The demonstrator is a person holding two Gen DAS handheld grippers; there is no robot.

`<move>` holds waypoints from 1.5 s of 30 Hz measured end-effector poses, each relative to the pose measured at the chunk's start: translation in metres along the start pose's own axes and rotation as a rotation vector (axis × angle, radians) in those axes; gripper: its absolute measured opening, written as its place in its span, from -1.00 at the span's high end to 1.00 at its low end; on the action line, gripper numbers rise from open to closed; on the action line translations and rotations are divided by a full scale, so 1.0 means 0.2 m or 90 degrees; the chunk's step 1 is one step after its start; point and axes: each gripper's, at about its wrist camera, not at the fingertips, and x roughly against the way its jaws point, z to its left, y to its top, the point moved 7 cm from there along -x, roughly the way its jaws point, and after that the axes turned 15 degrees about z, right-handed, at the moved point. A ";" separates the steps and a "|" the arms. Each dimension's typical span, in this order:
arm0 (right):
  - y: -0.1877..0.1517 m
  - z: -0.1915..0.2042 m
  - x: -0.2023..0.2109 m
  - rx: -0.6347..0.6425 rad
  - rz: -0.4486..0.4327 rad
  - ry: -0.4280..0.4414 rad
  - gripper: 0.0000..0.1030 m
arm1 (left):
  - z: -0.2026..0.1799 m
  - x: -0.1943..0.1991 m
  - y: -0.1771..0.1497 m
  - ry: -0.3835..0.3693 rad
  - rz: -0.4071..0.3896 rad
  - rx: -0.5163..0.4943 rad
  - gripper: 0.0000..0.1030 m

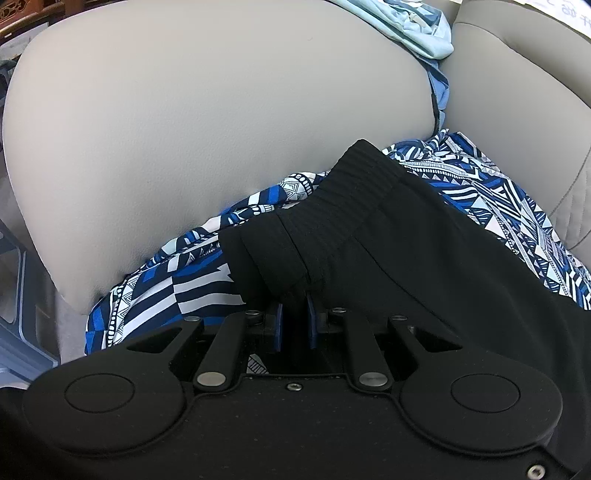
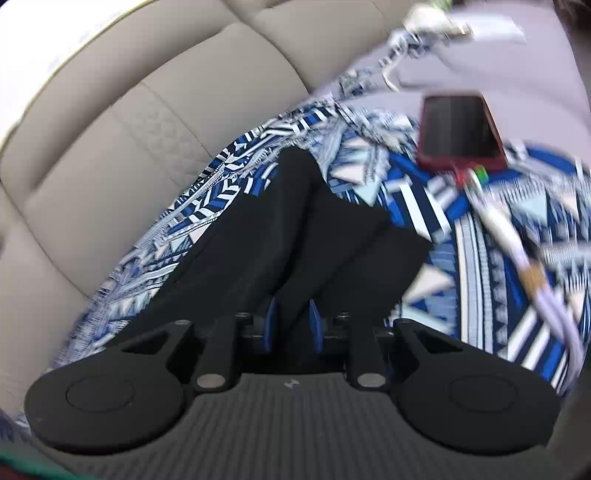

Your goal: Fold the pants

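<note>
Black pants lie on a blue-and-white patterned cloth spread over a beige sofa. My left gripper is shut on the pants just below their ribbed waistband, with the fabric bunched between the blue pads. In the right wrist view, the two black legs run away from me across the patterned cloth. My right gripper stands at their near end. Its blue pads are set apart with a fold of black cloth between them, not visibly pinched.
A large beige cushion rises beyond the waistband, with a light blue garment at its top right. A phone in a red case and a pale cable lie on the patterned cloth to the right. Quilted sofa back on the left.
</note>
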 end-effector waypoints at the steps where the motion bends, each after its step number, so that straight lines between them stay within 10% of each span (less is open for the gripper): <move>1: 0.02 0.02 -0.01 0.012 -0.003 -0.003 0.12 | 0.00 0.00 0.00 0.003 -0.002 -0.001 0.70; 4: 0.04 0.04 -0.02 0.002 -0.022 -0.016 0.95 | 0.00 0.00 0.00 0.005 -0.003 0.000 0.70; 12: -0.01 -0.12 0.20 -0.054 -0.133 -0.060 0.95 | 0.01 0.00 0.01 -0.008 0.007 0.010 0.70; 18: -0.03 -0.24 0.14 -0.083 -0.060 -0.099 0.93 | 0.01 0.00 0.01 -0.012 0.009 0.012 0.70; 23: -0.05 -0.17 0.22 -0.026 -0.112 -0.159 0.46 | 0.00 0.06 -0.01 -0.009 -0.004 -0.011 0.68; 25: -0.06 -0.09 0.27 0.000 -0.134 -0.147 -0.05 | -0.02 0.12 -0.03 -0.017 -0.020 -0.024 0.64; 32: -0.24 0.53 0.23 0.205 -0.062 0.028 -0.17 | -0.15 0.42 -0.11 -0.051 -0.146 -0.112 0.44; 37: -0.51 1.06 0.05 0.365 0.049 0.142 -0.17 | -0.28 0.39 -0.11 -0.071 -0.145 -0.144 0.45; 41: -0.60 1.28 -0.17 0.419 0.126 0.121 -0.12 | -0.28 0.23 -0.06 -0.030 -0.120 -0.130 0.52; 45: -0.45 1.33 -0.39 0.410 0.136 0.025 0.39 | -0.22 0.08 -0.03 0.005 -0.089 -0.104 0.54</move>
